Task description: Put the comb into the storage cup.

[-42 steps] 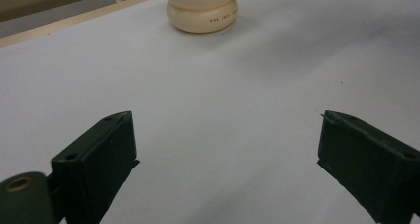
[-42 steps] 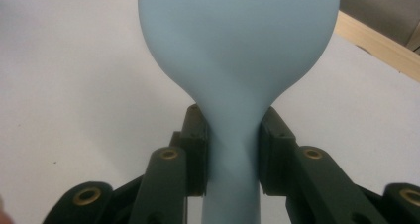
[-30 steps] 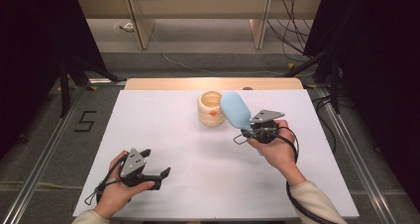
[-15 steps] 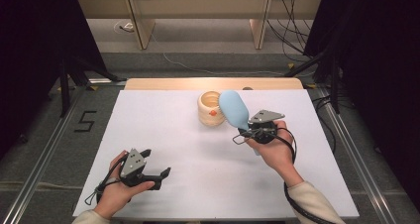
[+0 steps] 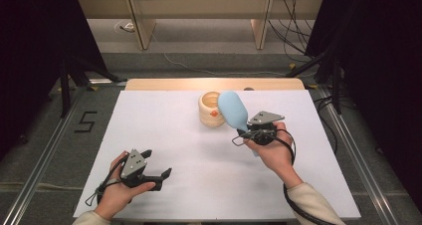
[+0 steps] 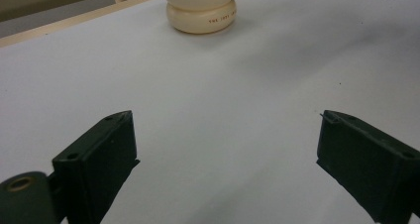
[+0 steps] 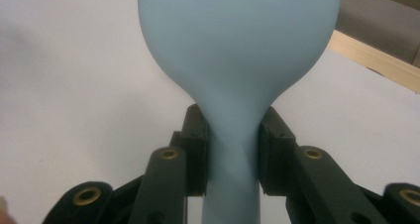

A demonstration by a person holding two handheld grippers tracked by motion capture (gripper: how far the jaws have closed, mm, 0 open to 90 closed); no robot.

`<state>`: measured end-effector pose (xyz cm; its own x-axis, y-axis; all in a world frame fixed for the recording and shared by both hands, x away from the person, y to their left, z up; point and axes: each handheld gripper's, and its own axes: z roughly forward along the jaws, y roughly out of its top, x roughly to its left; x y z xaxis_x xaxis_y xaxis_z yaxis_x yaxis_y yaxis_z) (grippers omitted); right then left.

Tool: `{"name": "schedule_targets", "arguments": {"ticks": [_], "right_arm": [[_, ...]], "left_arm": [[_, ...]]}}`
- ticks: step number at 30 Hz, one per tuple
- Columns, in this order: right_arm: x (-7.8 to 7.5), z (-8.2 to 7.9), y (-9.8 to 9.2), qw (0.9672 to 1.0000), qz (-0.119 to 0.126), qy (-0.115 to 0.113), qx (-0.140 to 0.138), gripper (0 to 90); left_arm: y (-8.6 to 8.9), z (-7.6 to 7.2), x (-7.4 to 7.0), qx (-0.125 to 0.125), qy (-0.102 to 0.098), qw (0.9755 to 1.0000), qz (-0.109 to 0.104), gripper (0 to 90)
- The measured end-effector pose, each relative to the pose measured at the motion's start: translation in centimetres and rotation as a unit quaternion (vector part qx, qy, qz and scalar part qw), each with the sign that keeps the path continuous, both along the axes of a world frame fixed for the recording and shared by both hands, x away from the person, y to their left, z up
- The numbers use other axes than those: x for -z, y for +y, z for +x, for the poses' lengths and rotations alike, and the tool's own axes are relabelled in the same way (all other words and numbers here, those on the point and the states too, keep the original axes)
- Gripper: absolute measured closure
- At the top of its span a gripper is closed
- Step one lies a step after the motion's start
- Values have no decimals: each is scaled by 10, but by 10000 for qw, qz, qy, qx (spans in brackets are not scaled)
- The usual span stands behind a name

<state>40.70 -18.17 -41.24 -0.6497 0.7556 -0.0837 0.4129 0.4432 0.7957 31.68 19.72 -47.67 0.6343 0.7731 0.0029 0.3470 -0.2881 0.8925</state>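
Observation:
A light blue spoon-shaped paddle (image 5: 233, 108) is held up over the white table by my right gripper (image 5: 247, 131), which is shut on its neck (image 7: 233, 135). Its wide head (image 7: 237, 30) reaches toward a cream-coloured round pot (image 5: 211, 109) at the table's back middle, overlapping the pot's right edge in the high view. Something small and orange shows on the pot. The pot (image 6: 200, 8) also appears at the top of the left gripper view. My left gripper (image 5: 164, 175) rests low near the front left of the table, jaws wide apart with nothing between them.
A white sheet (image 5: 164, 135) covers the table, with a bare wooden strip (image 5: 214, 83) along its far edge. Cables trail from both grippers. Dark stands and cables sit on the floor to both sides.
The right gripper has shifted the blue paddle slightly left, toward the pot. The left gripper has stayed put.

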Motion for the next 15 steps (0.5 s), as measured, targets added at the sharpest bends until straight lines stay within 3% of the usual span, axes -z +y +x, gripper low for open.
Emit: {"name": "schedule_targets", "arguments": {"ticks": [15], "right_arm": [[0,-2,3,9998,211,-4,12,704]], "left_arm": [[-1,0,0,7,-17,10000,-18,81]]}}
